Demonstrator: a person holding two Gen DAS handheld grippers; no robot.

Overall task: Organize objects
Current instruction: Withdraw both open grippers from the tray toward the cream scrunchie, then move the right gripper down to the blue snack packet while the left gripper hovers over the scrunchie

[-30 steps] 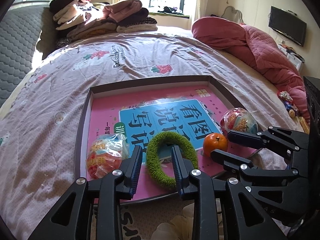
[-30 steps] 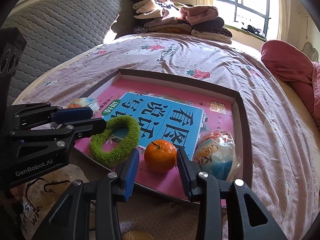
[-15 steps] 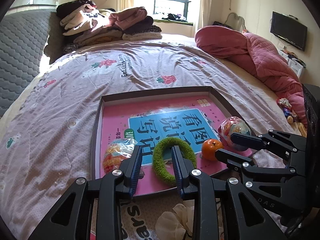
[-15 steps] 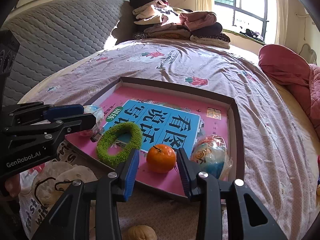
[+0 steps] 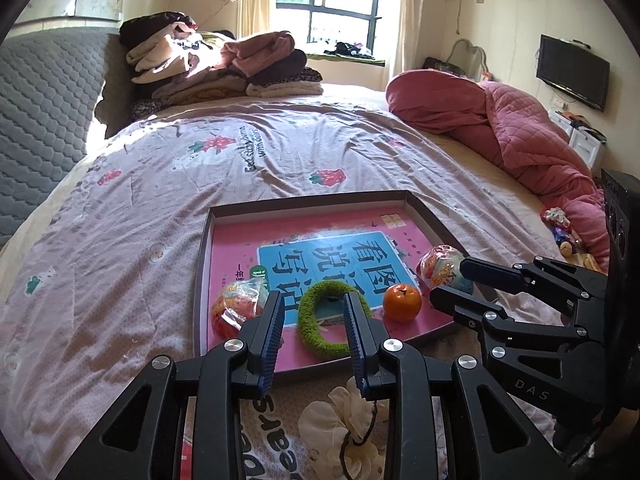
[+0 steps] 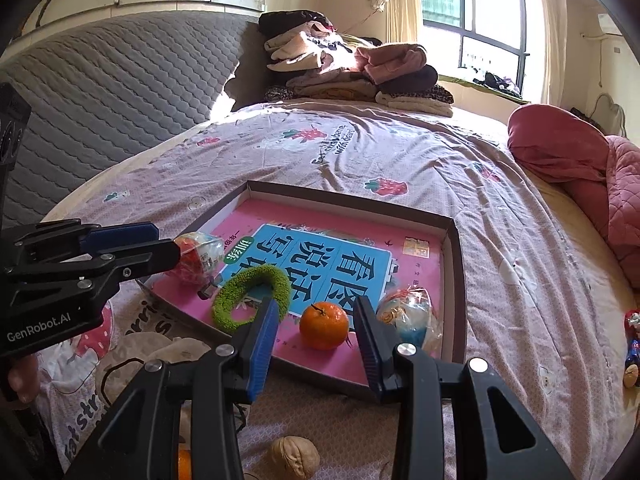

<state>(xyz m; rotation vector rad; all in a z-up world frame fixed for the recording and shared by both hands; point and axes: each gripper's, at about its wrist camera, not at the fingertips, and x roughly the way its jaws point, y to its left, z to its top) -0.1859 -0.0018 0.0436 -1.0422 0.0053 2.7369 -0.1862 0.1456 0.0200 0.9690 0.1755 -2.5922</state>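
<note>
A shallow brown tray lies on the bed with a pink and blue book as its floor. On the book rest a green fuzzy ring, an orange, a wrapped red snack and a wrapped colourful ball. My left gripper hovers open above the tray's near edge, in line with the ring, gripping nothing. To its right, my right gripper is open too, in line with the orange and off it.
A walnut and printed bags lie on the bed beneath the grippers. Folded clothes are stacked at the far end by the grey headboard. A red quilt and small toys occupy the right side.
Both grippers have risen and drawn back from the tray, so its contents look smaller and farther off. The ring, orange and wrapped items have not moved.
</note>
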